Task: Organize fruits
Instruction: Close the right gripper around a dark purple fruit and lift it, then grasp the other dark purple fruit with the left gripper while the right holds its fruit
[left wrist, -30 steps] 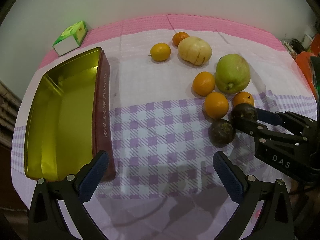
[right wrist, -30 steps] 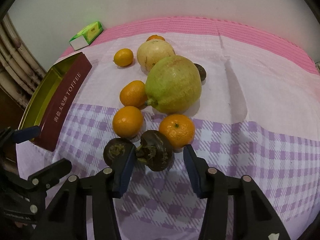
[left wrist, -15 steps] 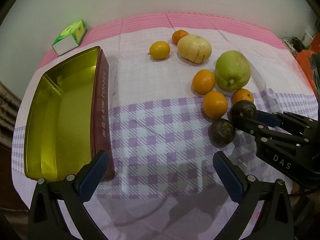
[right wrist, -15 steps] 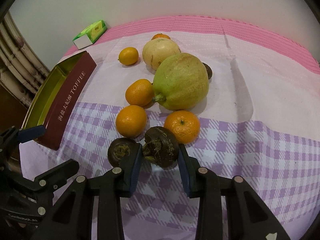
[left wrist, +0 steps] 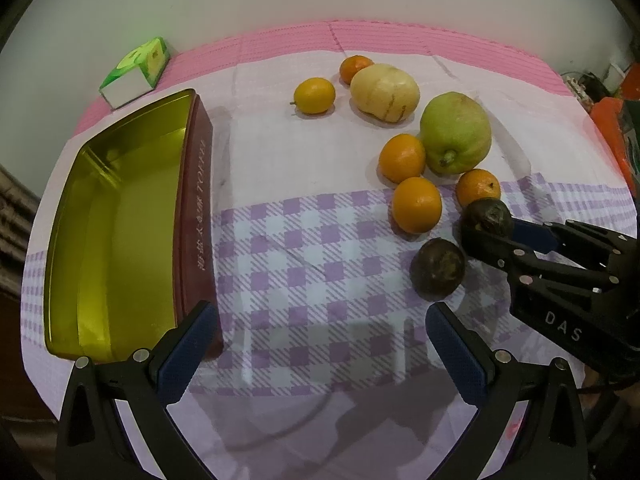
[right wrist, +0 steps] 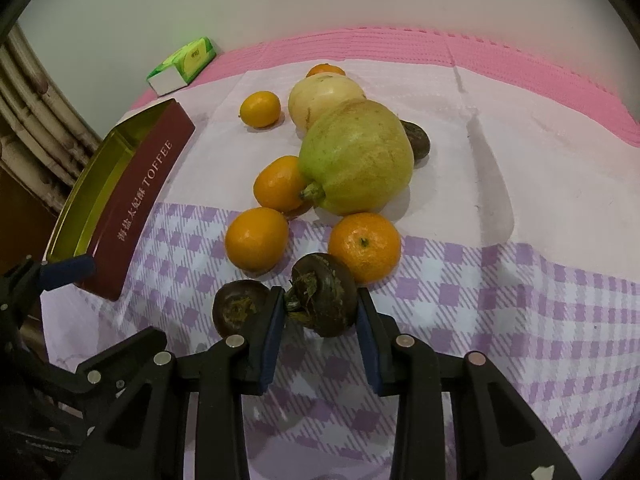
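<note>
Between right tool (right wrist: 320, 320) pads: dark fruit (right wrist: 325, 299), pinched, touching both.

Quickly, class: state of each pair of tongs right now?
Left tongs: open, holding nothing.
Right tongs: shut on the dark brown fruit.

Both wrist views look down, close, sharing the tin (left wrist: 120, 232) and fruit.
</note>
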Demonstrator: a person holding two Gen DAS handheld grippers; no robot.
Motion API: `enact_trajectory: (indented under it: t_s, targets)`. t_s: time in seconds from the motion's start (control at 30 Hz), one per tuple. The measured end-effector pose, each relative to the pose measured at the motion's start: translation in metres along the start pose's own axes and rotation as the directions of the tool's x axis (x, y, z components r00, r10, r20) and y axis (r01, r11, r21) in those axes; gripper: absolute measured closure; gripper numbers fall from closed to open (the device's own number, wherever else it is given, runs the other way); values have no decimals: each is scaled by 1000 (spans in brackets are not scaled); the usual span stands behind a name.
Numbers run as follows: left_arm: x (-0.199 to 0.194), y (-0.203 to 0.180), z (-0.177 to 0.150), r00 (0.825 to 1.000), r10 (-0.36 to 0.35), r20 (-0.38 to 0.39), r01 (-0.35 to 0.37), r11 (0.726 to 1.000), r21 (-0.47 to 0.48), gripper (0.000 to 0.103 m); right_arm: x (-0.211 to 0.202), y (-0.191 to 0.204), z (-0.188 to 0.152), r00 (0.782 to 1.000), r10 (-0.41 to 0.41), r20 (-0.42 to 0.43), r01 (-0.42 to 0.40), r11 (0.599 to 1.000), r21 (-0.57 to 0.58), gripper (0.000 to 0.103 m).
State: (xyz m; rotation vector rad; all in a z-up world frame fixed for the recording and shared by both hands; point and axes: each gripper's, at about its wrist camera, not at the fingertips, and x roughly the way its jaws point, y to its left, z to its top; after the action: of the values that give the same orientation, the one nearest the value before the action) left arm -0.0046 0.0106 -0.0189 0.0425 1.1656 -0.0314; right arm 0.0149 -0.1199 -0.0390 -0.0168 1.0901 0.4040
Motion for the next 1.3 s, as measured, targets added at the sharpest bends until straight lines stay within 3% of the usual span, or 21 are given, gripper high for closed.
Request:
enact_trajectory:
  t_s: [0.53,0.67,1.07,1.17,1.3]
  targets:
    - [15,-25,9,995,-92,-43,94,995,35,1,-30,-39,-8,994,-107,13,107,994,27,71]
    - [20,-31,13,991,-115,-65,118,992,40,14,-30,-47,-10,987,-159,25,159,987,25,71]
    - [30,-49,24,982,-171,-79,176,982,62,36,-30,-68,-11,988,-154,16,151,983,100,71]
    - [36,-48,26,979,-181,-97,186,981,51,46,-29,-66,-11,988,-151,17,149,984,99,71]
    - [41,-47,27,972,-207,-111,210,978,19,50,-28,-66,-12,990,-143,13,141,985,103,71]
